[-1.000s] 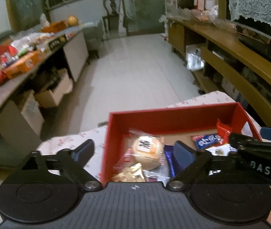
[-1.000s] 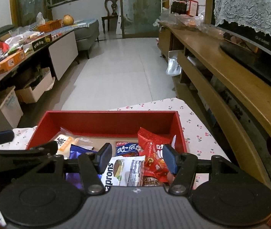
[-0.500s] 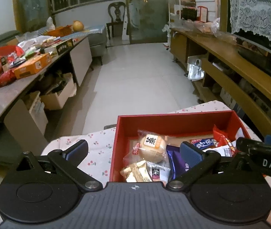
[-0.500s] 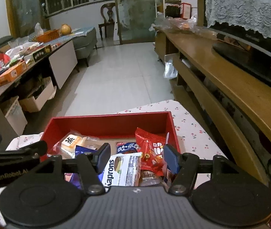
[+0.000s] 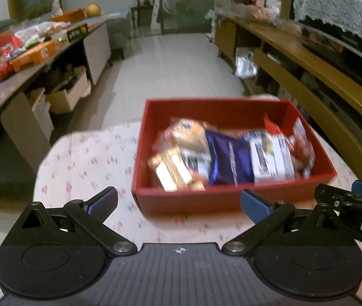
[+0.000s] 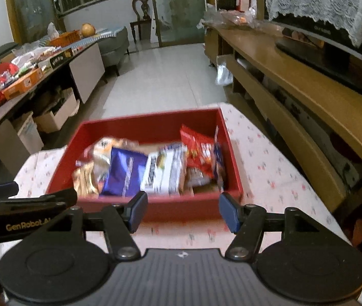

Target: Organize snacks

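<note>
A red box (image 5: pixel 186 201) (image 6: pixel 155 125) stands on a small table with a floral cloth (image 5: pixel 89 163) (image 6: pixel 270 178). It holds several snack packs: a purple bag (image 5: pixel 229 158) (image 6: pixel 126 174), a white pack (image 5: pixel 272 158) (image 6: pixel 164 173), a gold pack (image 5: pixel 170 170) (image 6: pixel 85 179), a red bag (image 6: pixel 197 150) and a round cake pack (image 5: pixel 186 130). My left gripper (image 5: pixel 178 204) is open and empty, just short of the box's near wall. My right gripper (image 6: pixel 182 211) is open and empty at the same wall. The frames are blurred.
A long table with snack boxes and red bags (image 5: pixel 28 53) (image 6: pixel 20 84) runs along the left, with cartons below (image 5: pixel 66 97). A wooden shelf unit (image 5: pixel 308 76) (image 6: pixel 295 81) runs along the right. Tiled floor (image 5: pixel 170 66) lies beyond the small table.
Both grippers have pulled back and risen from over the box; the whole box and the cloth in front of it now show. Both stay open and empty.
</note>
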